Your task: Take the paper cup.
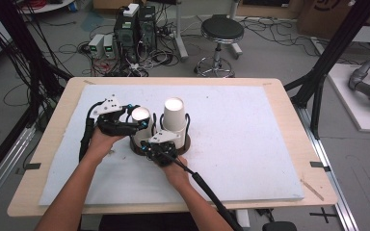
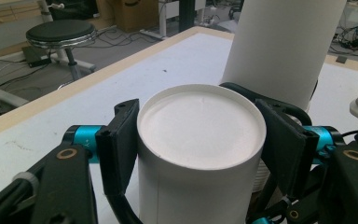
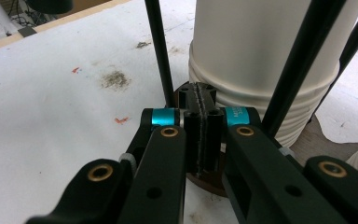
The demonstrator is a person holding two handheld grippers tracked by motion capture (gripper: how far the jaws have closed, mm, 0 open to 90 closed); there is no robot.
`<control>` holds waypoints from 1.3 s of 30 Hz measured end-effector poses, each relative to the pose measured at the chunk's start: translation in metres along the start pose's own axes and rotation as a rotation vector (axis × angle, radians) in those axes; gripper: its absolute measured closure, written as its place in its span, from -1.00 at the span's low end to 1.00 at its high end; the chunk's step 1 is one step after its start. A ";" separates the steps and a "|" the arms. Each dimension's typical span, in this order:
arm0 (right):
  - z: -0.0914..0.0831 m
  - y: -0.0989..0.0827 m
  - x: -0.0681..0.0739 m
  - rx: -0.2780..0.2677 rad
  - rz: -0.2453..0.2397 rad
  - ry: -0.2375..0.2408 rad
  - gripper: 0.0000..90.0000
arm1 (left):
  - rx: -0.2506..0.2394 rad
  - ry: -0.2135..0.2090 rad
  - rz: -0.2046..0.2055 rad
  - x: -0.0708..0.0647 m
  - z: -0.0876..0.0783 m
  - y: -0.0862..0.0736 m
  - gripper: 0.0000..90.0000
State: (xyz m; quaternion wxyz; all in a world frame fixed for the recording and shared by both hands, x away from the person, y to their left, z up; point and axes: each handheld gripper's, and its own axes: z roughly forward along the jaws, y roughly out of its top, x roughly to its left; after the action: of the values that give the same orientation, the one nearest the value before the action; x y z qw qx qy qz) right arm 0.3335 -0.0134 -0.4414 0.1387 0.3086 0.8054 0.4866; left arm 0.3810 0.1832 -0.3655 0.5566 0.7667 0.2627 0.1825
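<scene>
High view first: we see a wooden table (image 1: 289, 144) covered by a white foam sheet (image 1: 250, 144), with a dark round cup holder (image 1: 185, 143) near its middle-left. Black wire rods (image 1: 189, 122) rise from the base around two stacks of inverted white paper cups.

Left gripper (image 1: 139, 126) comes in from the left, held in the person's left hand (image 1: 101, 142). We note its two black pads (image 2: 121, 144) pressed on either side of the top cup of the left stack (image 1: 140, 115), so it is grasping that cup. In the left gripper view the cup's upturned bottom (image 2: 200, 126) sits between the jaws, and the taller right stack (image 2: 284, 46) stands just behind it.

Right gripper (image 1: 150, 147) is low, at the front edge of the holder, held in the right hand (image 1: 176, 173). In the right gripper view we see its jaws clenched together (image 3: 204, 130), pads touching with nothing visible between them, the tips resting against the holder's dark base. The ribbed rims of the right stack (image 3: 261, 102) stand just beyond, framed by the rods.

Smudges and small red flecks (image 3: 121, 120) mark the foam. On the floor beyond the table: a black stool (image 1: 221, 31), computer boxes (image 1: 135, 29) and tangled cables.
</scene>
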 end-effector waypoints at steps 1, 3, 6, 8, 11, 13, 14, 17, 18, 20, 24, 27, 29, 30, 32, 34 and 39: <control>0.000 0.000 0.001 0.002 0.007 -0.002 1.00 | 0.000 0.000 0.000 0.000 0.000 0.000 -0.24; 0.001 0.000 0.001 -0.004 0.011 -0.001 1.00 | 0.000 0.001 0.000 0.000 0.000 0.000 -0.24; 0.001 0.000 0.001 -0.006 0.027 0.002 1.00 | 0.003 0.002 -0.003 0.000 -0.001 0.001 -0.23; 0.001 0.000 0.001 -0.007 0.031 0.003 1.00 | 0.002 0.001 -0.008 0.000 -0.002 0.001 -0.23; 0.001 0.000 0.002 -0.007 0.043 0.004 1.00 | 0.000 0.004 -0.010 0.000 -0.003 0.001 -0.23; 0.001 0.000 0.001 -0.008 0.045 0.005 1.00 | -0.010 0.002 -0.014 0.001 -0.004 0.002 -0.23; 0.001 0.000 0.002 -0.008 0.045 0.005 1.00 | -0.014 0.002 -0.017 0.001 -0.004 0.003 -0.23; 0.002 0.000 0.001 -0.008 0.039 0.004 1.00 | -0.029 0.001 -0.018 0.000 -0.006 0.007 -0.23; 0.002 0.000 0.001 -0.008 0.039 0.004 1.00 | -0.029 0.001 -0.018 0.000 -0.006 0.007 -0.23; 0.001 0.000 0.000 -0.007 0.039 0.006 1.00 | -0.043 0.003 -0.016 0.000 -0.008 0.012 -0.23; 0.001 0.000 0.000 -0.006 0.031 0.005 1.00 | -0.067 0.009 -0.013 -0.002 -0.013 0.021 -0.23; 0.001 0.001 0.000 -0.004 0.024 0.005 1.00 | -0.075 0.015 -0.016 -0.002 -0.017 0.027 -0.23; 0.000 0.001 -0.001 -0.001 0.024 0.007 1.00 | -0.084 0.022 -0.028 -0.002 -0.020 0.033 -0.23; 0.000 0.001 -0.001 0.000 0.022 0.009 1.00 | -0.085 0.026 -0.033 -0.003 -0.022 0.035 -0.23; -0.002 0.002 -0.001 -0.006 0.017 0.024 1.00 | -0.089 0.028 -0.037 -0.003 -0.024 0.038 -0.23; -0.006 0.005 -0.001 -0.015 -0.007 0.055 0.97 | -0.097 0.031 -0.050 -0.004 -0.028 0.043 -0.23; -0.023 0.011 -0.002 -0.011 -0.063 0.142 0.68 | -0.115 0.036 -0.058 -0.007 -0.040 0.057 -0.22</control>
State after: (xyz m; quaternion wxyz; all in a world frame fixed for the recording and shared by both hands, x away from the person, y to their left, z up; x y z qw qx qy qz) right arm 0.3268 -0.0271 -0.4205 0.0982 0.2473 0.8199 0.5069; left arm 0.3640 0.1960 -0.2991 0.6000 0.7222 0.2838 0.1947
